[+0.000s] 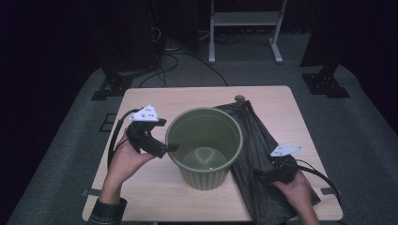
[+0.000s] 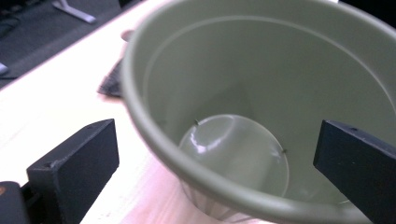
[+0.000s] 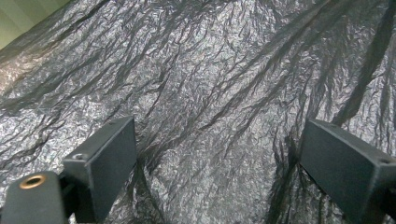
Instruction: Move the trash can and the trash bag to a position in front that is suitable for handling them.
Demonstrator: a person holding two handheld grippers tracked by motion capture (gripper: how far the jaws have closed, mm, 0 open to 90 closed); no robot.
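Nearest the person's edge of the table, two hands are seen, each carrying one tool. The right tool is laid low on the one black plastic bag, which is spread crumpled over the right part of the table, its far end reaching toward the back edge. In the right gripper view the right tool's jaws stand wide apart over the wrinkled bag, their tips down at its surface; whether the film is pressed cannot be told, and nothing is pinched between them. The left tool is held above the table at the left side of the one green bucket, its tips just at the rim. In the left gripper view the left tool's jaws are open and straddle the bucket wall, one jaw outside over the table, the other over the inside; the rim passes between them without being clamped. The bucket stands upright mid-table, touching the bag's left edge. Farther back, one small round disc lies by the bag's far end.
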